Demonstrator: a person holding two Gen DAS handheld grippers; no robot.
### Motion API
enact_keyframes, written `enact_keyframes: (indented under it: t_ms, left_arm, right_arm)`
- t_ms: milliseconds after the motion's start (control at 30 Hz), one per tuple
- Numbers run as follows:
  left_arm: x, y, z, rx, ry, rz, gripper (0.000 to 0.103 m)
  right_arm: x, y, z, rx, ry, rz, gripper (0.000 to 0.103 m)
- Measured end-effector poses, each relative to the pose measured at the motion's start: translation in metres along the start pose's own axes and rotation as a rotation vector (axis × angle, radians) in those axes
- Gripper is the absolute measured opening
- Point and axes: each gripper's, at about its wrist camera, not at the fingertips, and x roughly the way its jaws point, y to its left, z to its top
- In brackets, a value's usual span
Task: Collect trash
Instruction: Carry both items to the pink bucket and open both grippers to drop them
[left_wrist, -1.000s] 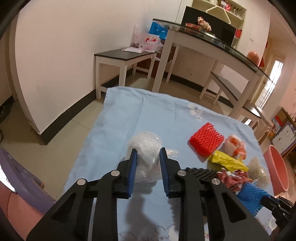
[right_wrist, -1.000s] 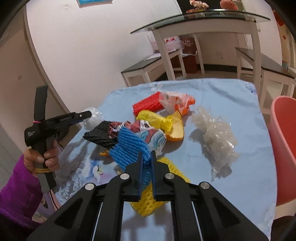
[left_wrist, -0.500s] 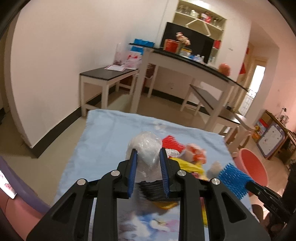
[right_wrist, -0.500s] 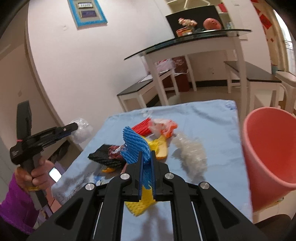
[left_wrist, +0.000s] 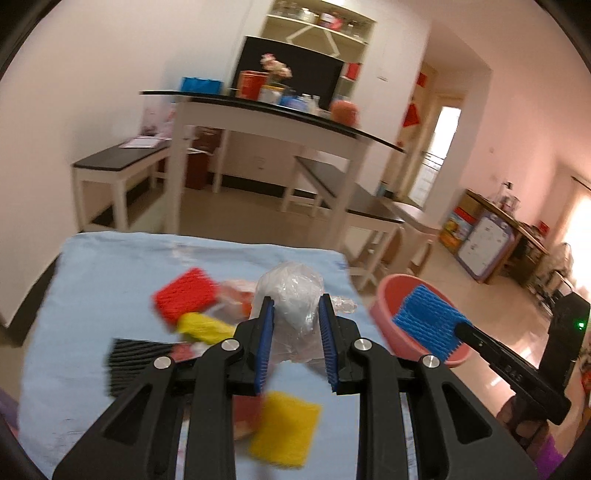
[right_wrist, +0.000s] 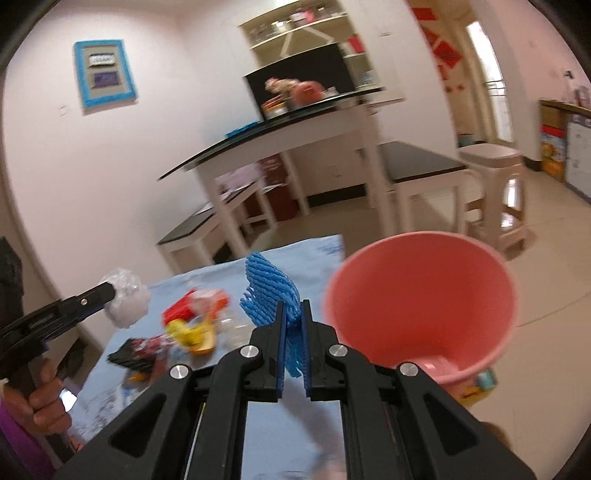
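Note:
My left gripper (left_wrist: 296, 306) is shut on a crumpled clear plastic bag (left_wrist: 295, 295), held above the blue tablecloth (left_wrist: 103, 266). From the right wrist view the same bag (right_wrist: 127, 295) hangs at the left gripper's tip. My right gripper (right_wrist: 293, 308) is shut on a blue foam net (right_wrist: 269, 291), which the left wrist view shows as a blue net (left_wrist: 428, 321) in front of the pink bucket (left_wrist: 388, 295). The pink bucket (right_wrist: 421, 295) stands just right of the right gripper, beyond the table's edge. A red net (left_wrist: 184, 295), yellow pieces (left_wrist: 284, 432) and a black net (left_wrist: 133, 362) lie on the cloth.
A white table with a dark glass top (left_wrist: 266, 110) and low benches (left_wrist: 122, 162) stand behind the cloth-covered table. A plastic stool (right_wrist: 495, 184) stands on the tiled floor at the right. A hand in a purple sleeve (right_wrist: 40, 398) grips the left tool.
Both grippers have risen off the cloth and swung right toward the pink bucket, each carrying its piece. The bucket now fills much more of the right wrist view.

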Motion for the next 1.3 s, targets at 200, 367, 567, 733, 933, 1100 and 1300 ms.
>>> enact_keyframes:
  t_ms: [200, 367, 567, 733, 933, 1100, 1300]
  left_arm:
    - [0.032, -0.053, -0.002, 0.063, 0.033, -0.096, 0.025]
    - [0.064, -0.089, -0.006, 0.103, 0.079, -0.167, 0.025]
    - [0.093, -0.120, -0.015, 0.145, 0.121, -0.208, 0.025]
    - [0.114, -0.137, -0.025, 0.156, 0.150, -0.241, 0.025]
    - [0.125, -0.147, -0.034, 0.168, 0.175, -0.260, 0.029]
    - [0.130, -0.149, -0.037, 0.190, 0.181, -0.242, 0.041]
    - [0.129, -0.149, -0.040, 0.180, 0.191, -0.252, 0.050]
  right_arm:
    - [-0.016, -0.041, 0.005, 0.031, -0.036, -0.120, 0.007]
    - [-0.018, -0.065, 0.003, 0.050, -0.038, -0.181, 0.007]
    - [-0.013, -0.079, 0.002, 0.062, -0.026, -0.215, 0.007]
    - [-0.008, -0.085, 0.001, 0.064, -0.009, -0.234, 0.007]
    - [-0.002, -0.090, 0.000, 0.075, 0.000, -0.252, 0.008]
    - [0.002, -0.093, 0.001, 0.086, 0.003, -0.260, 0.010]
    - [0.007, -0.098, 0.001, 0.098, 0.006, -0.273, 0.026]
